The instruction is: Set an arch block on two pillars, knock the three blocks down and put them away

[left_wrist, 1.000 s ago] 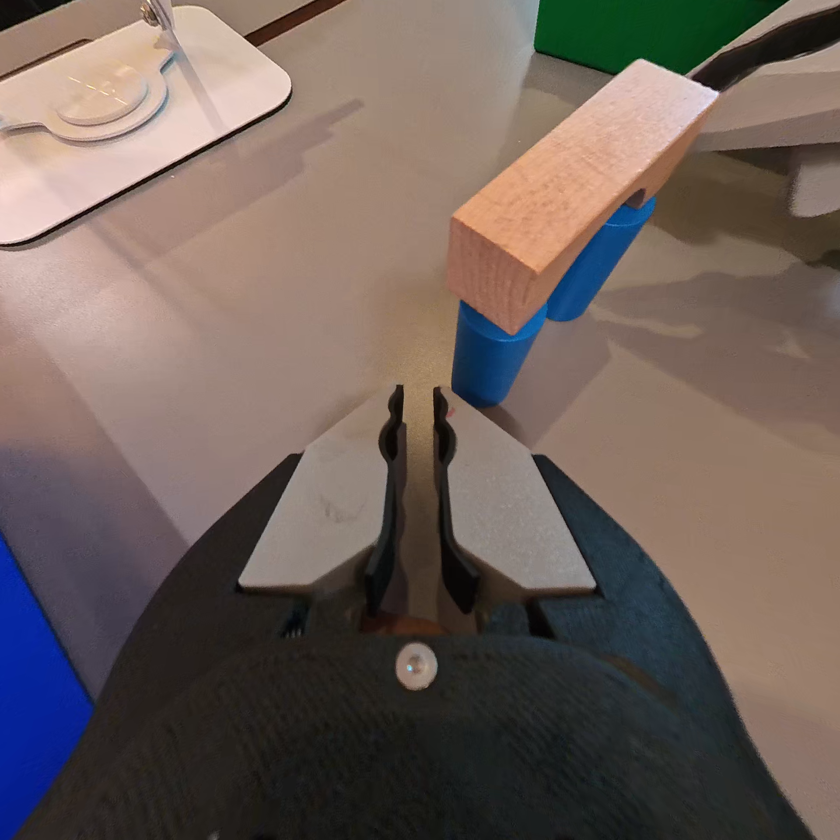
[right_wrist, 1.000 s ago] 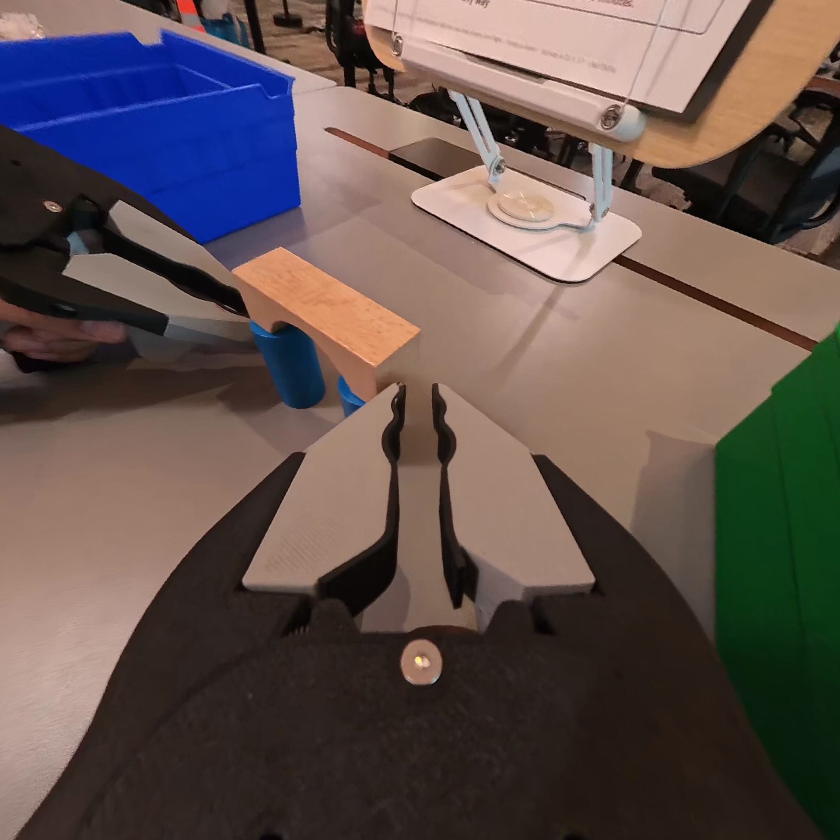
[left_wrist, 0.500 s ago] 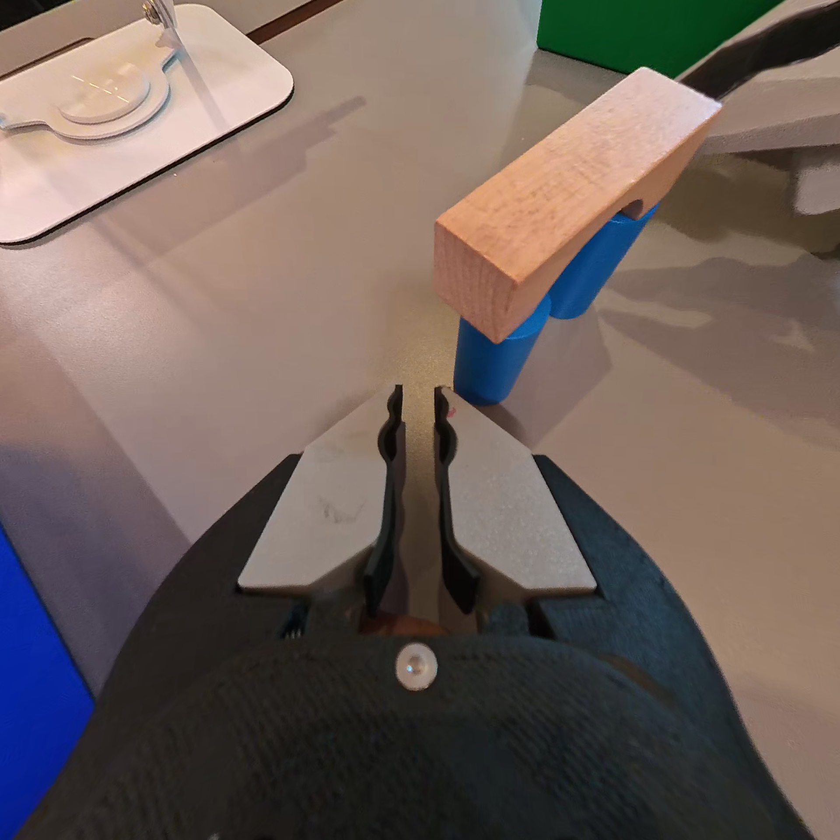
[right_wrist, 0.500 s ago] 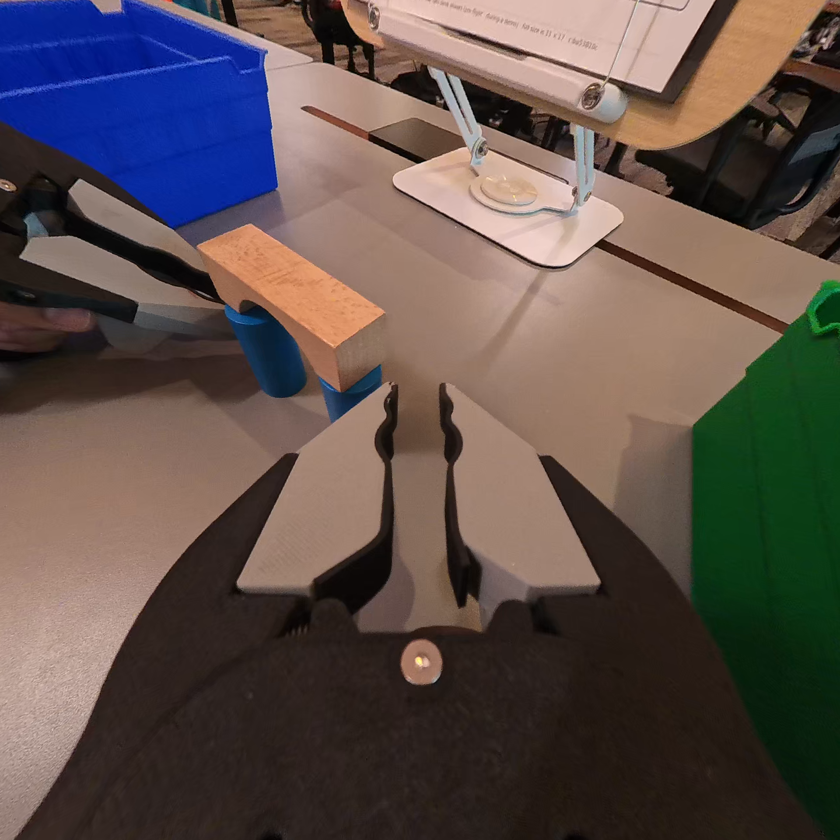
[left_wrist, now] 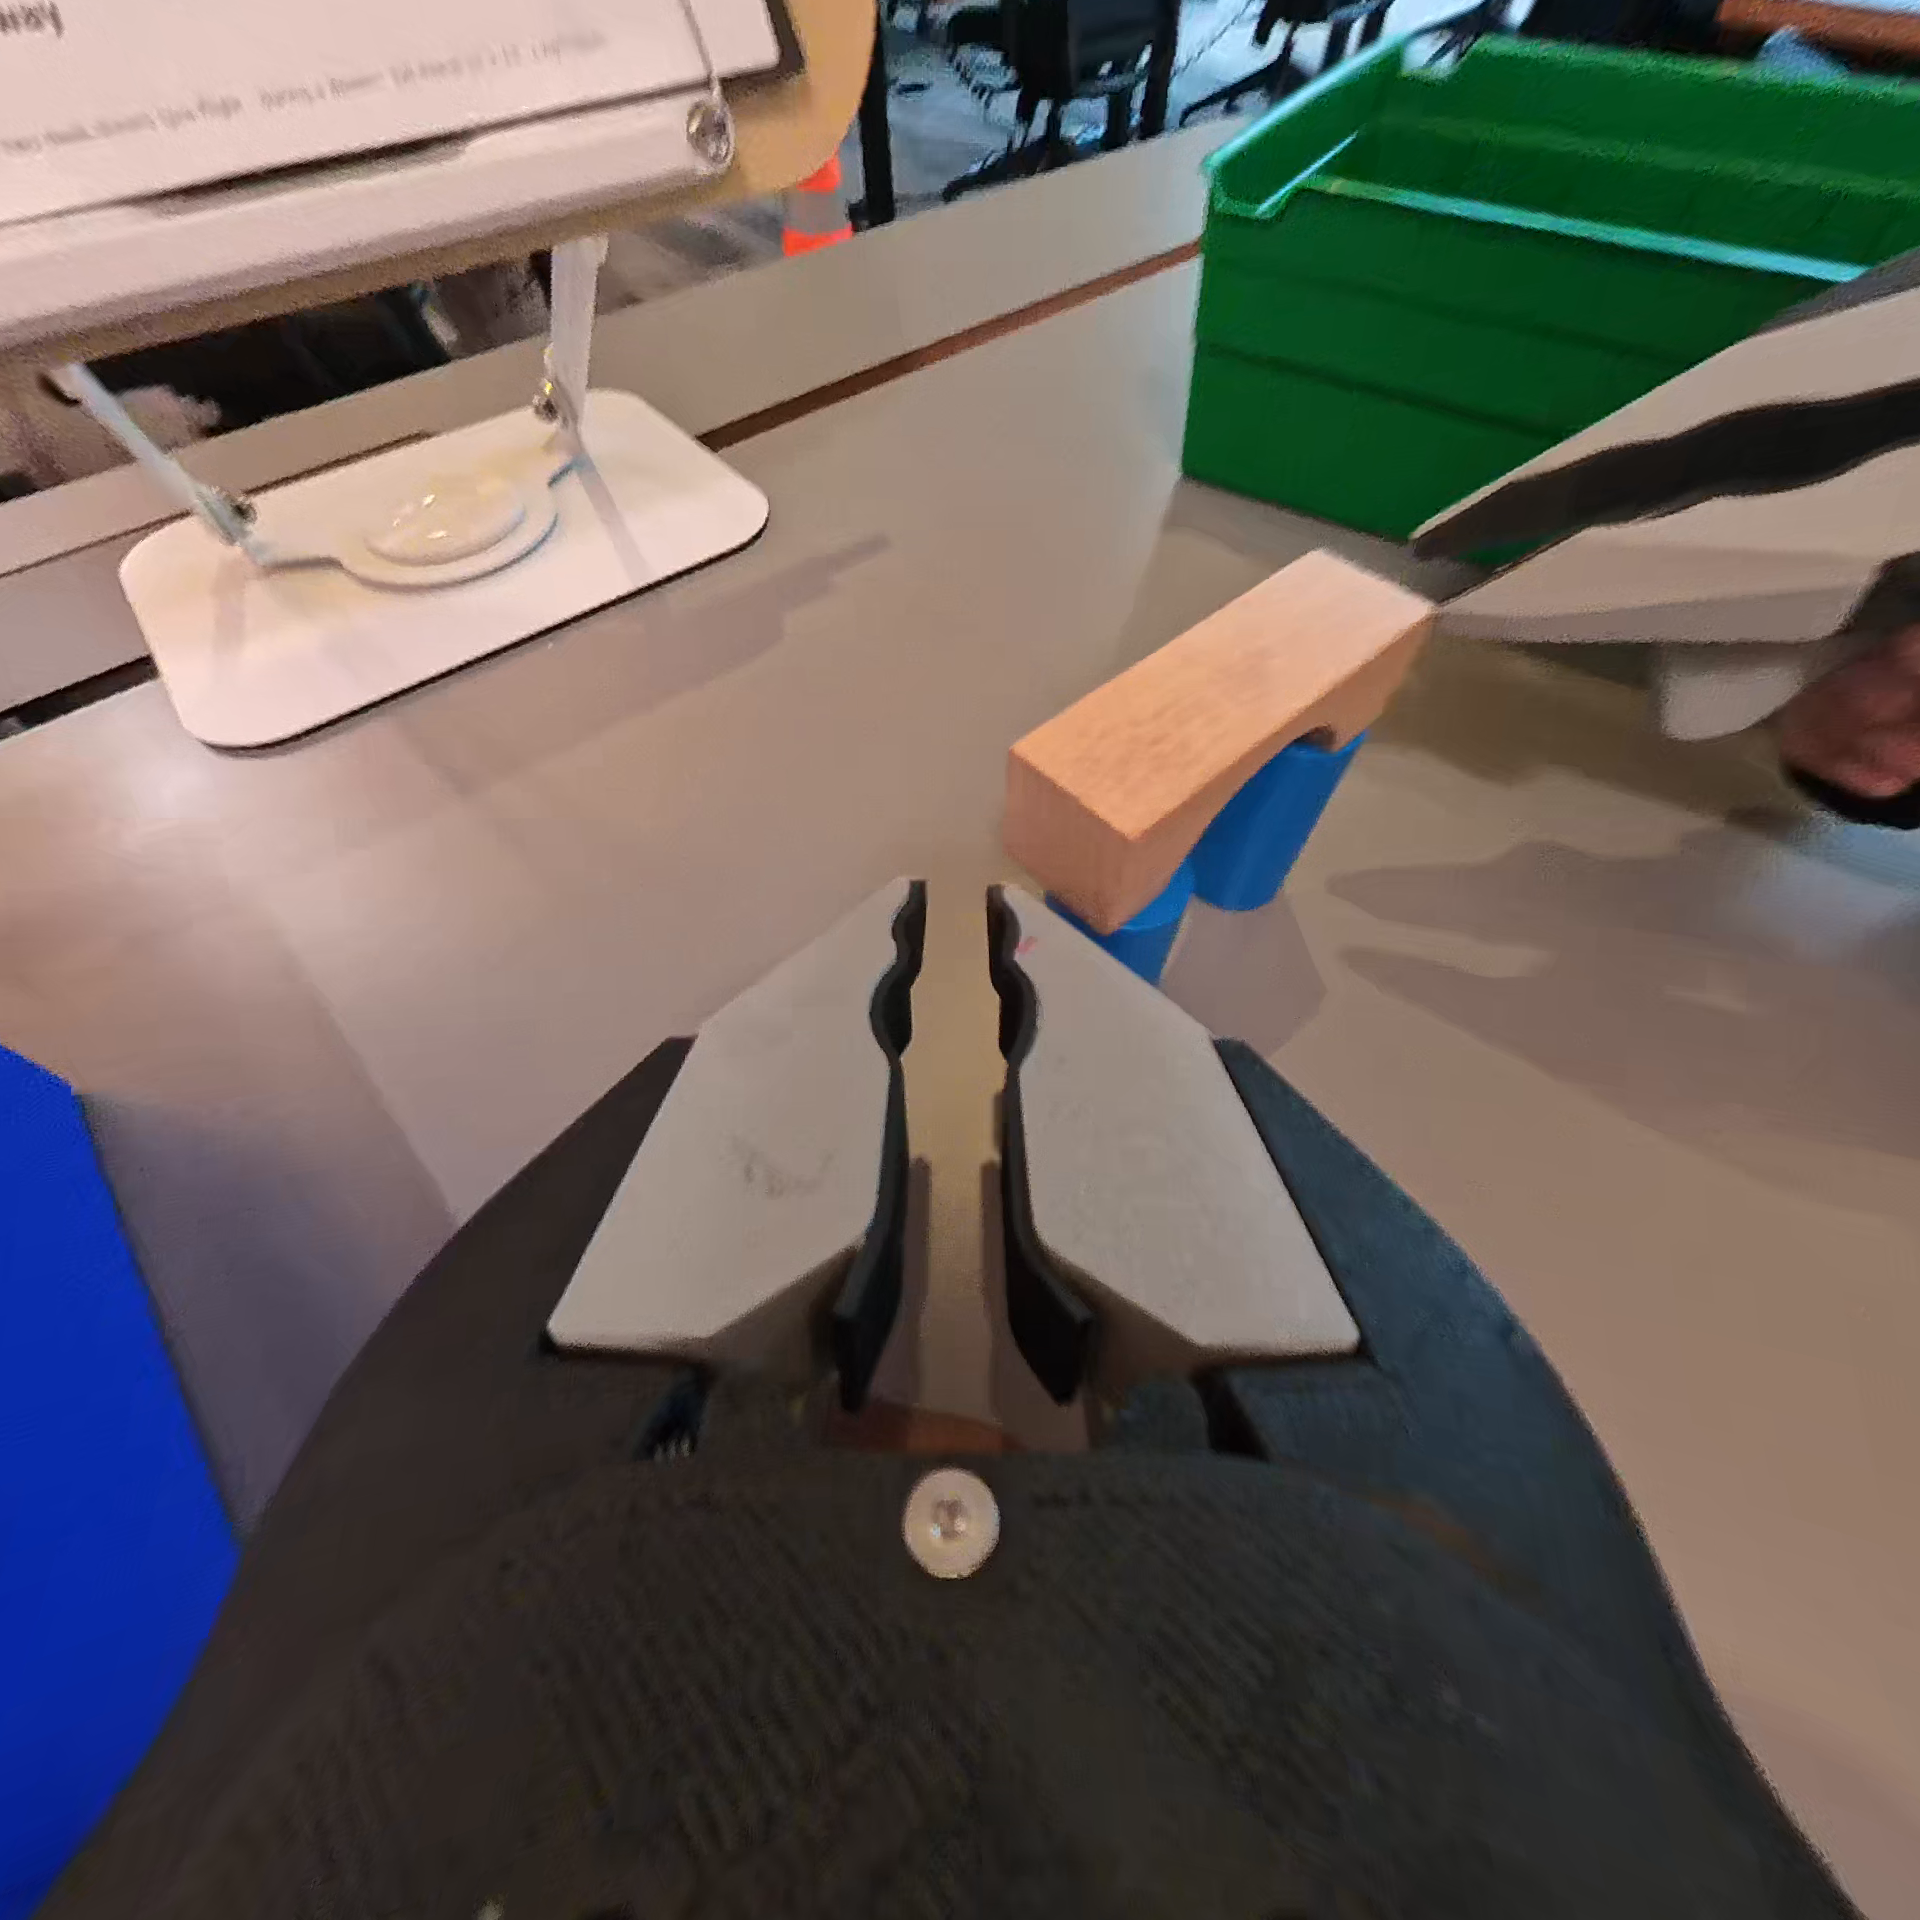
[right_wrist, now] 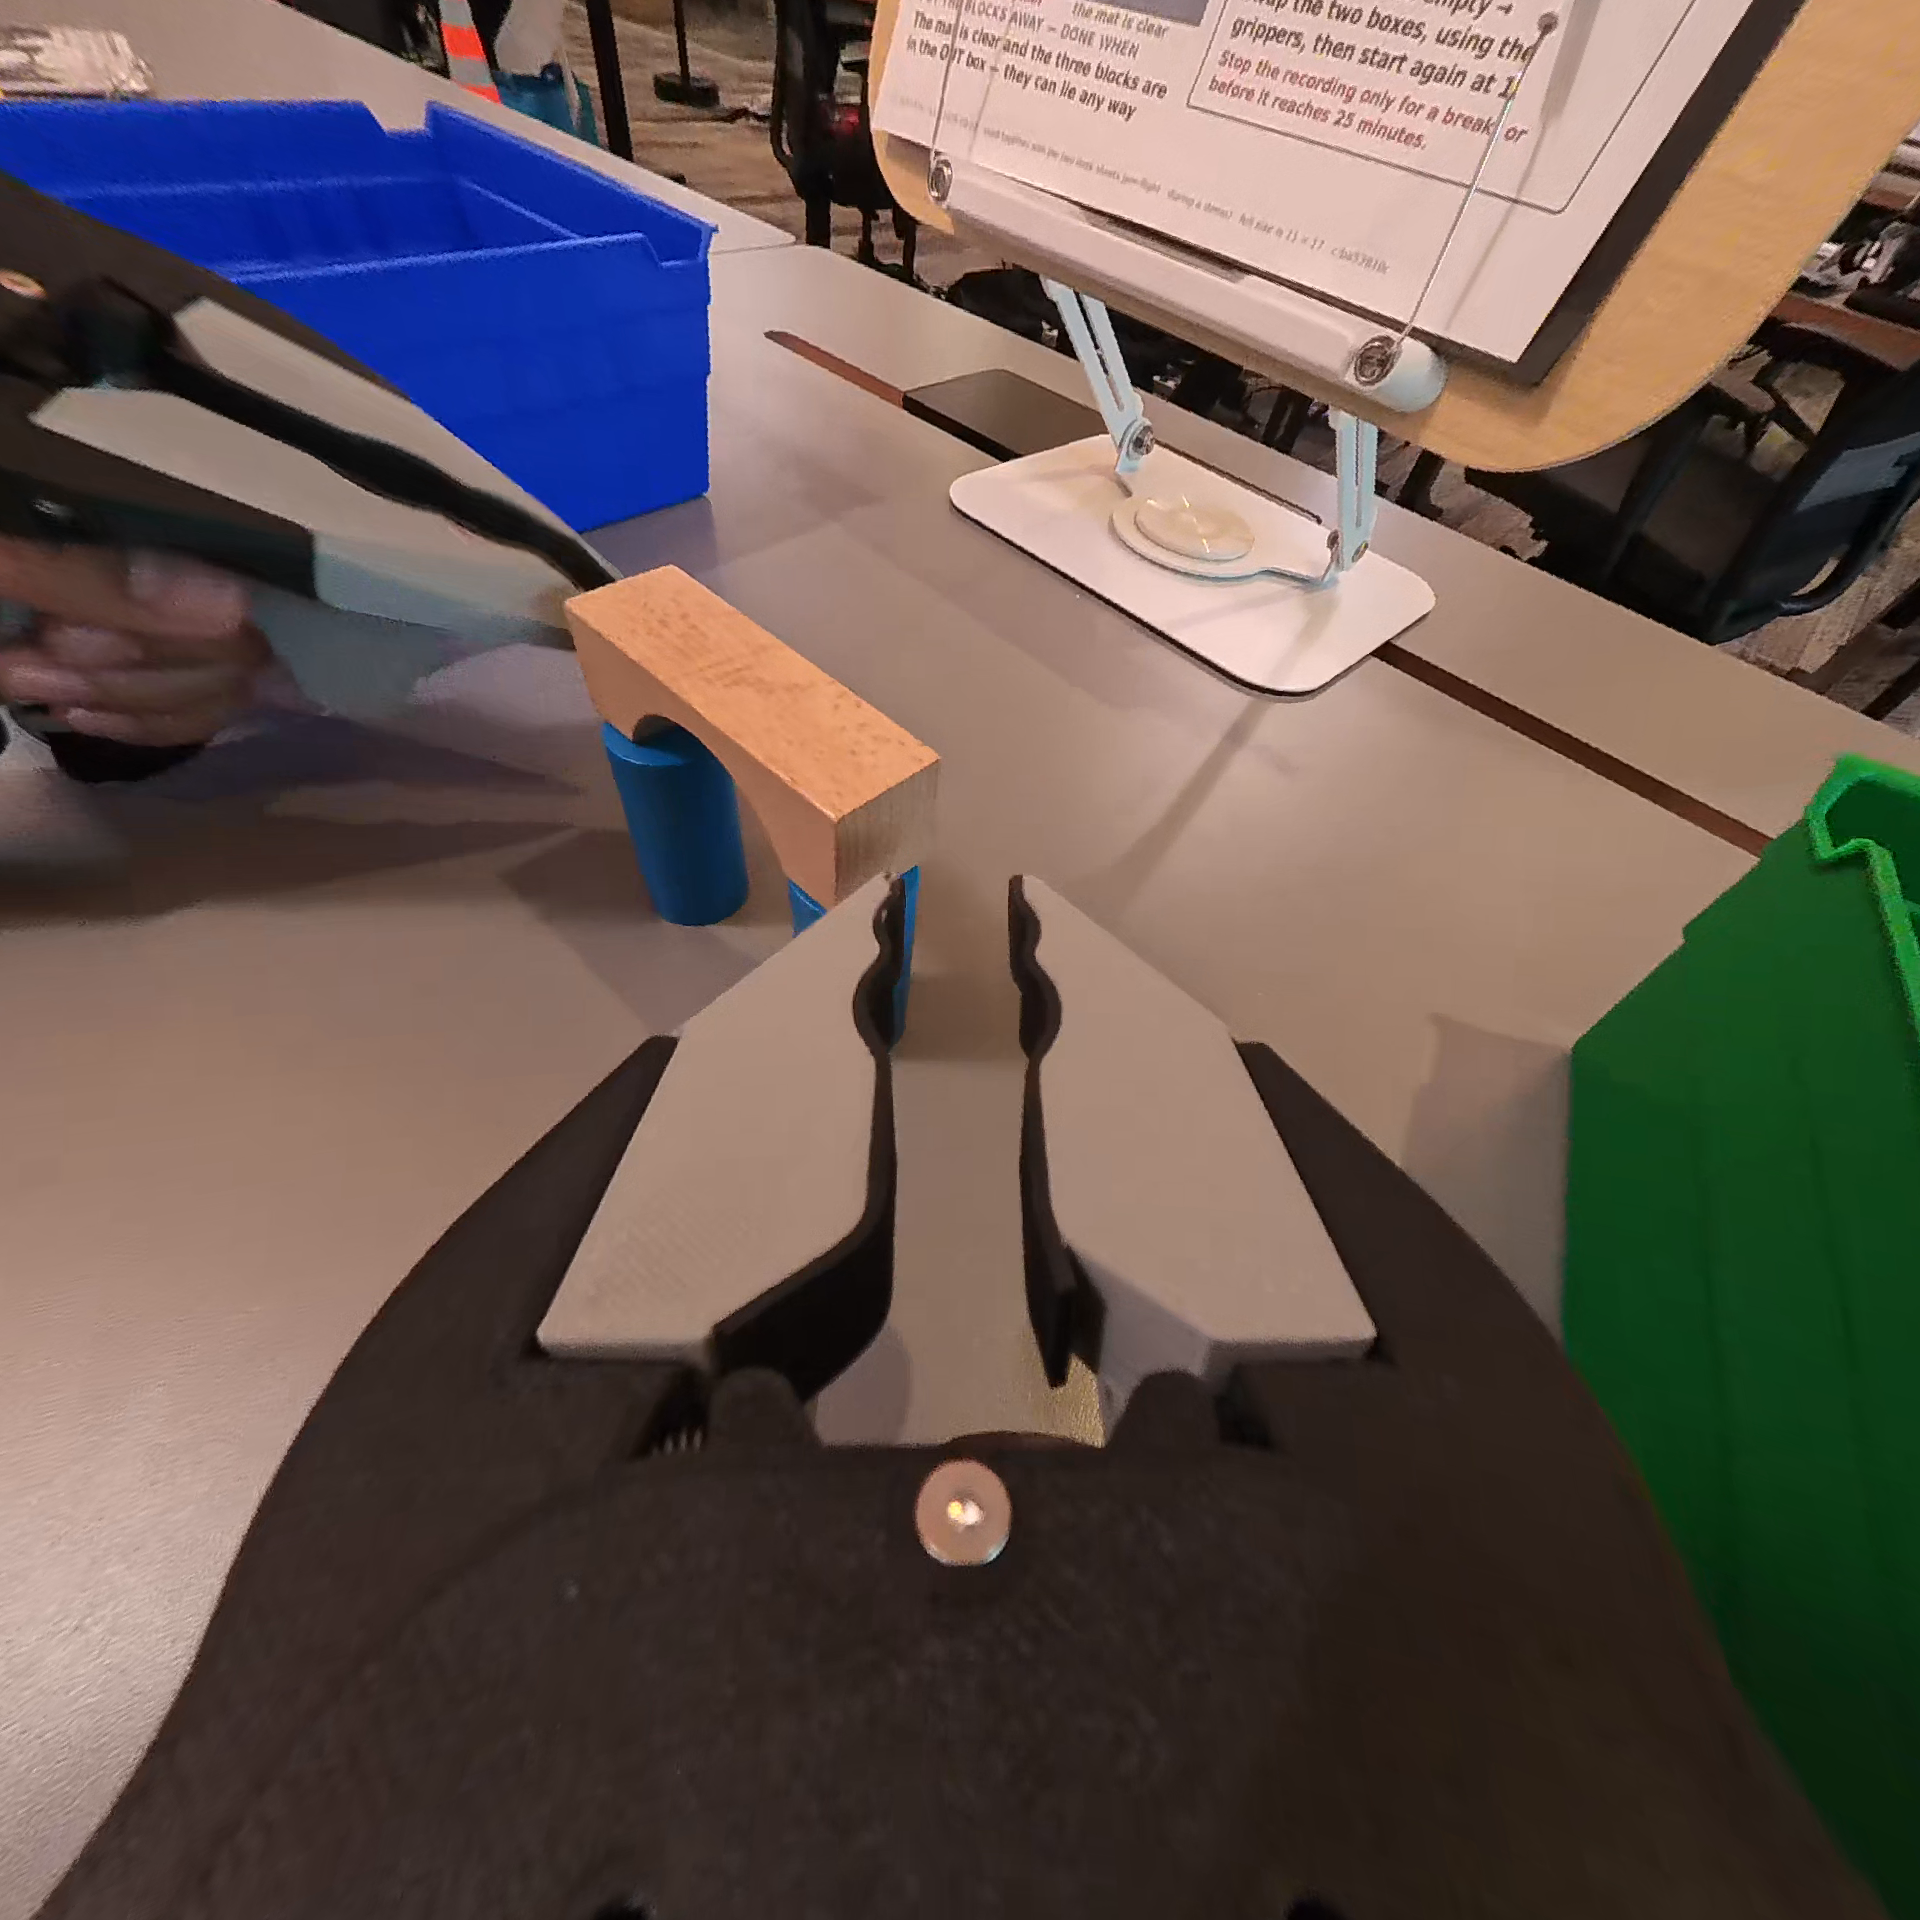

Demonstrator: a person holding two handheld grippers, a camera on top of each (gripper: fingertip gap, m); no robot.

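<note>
A wooden arch block (left_wrist: 1205, 727) rests across two upright blue pillars (left_wrist: 1273, 821), its ends overhanging them. My left gripper (left_wrist: 954, 894) is open a little and empty, with its tips at the arch's near end. The right gripper (left_wrist: 1662, 520) reaches in from the right to the arch's far end. In the right wrist view the arch (right_wrist: 748, 717) stands on the pillars (right_wrist: 681, 821). My right gripper (right_wrist: 951, 894) is open and empty. Its left fingertip (right_wrist: 883, 914) is just below the arch's near corner and partly hides the nearer pillar. The left gripper (right_wrist: 312, 499) touches the far end.
A blue bin (right_wrist: 468, 281) stands behind the left gripper. A green bin (left_wrist: 1507, 312) stands at the right (right_wrist: 1766, 1247). A document stand with a white base (right_wrist: 1195, 561) is at the back of the grey table (right_wrist: 1247, 883). A hand (right_wrist: 125, 655) holds the left gripper. The tips of one gripper are about 12 cm away from the tips of the other. The wooden arch block (left_wrist: 1205, 727) is about 5 cm from my left fingertips. The right camera catches it too, in the right wrist view (right_wrist: 670, 652).
Both wrist views have tilted up, so the bins and the stand show more. The right jaws have opened wider. The arch has slid a little on the pillars. Both grippers stay at its ends.
</note>
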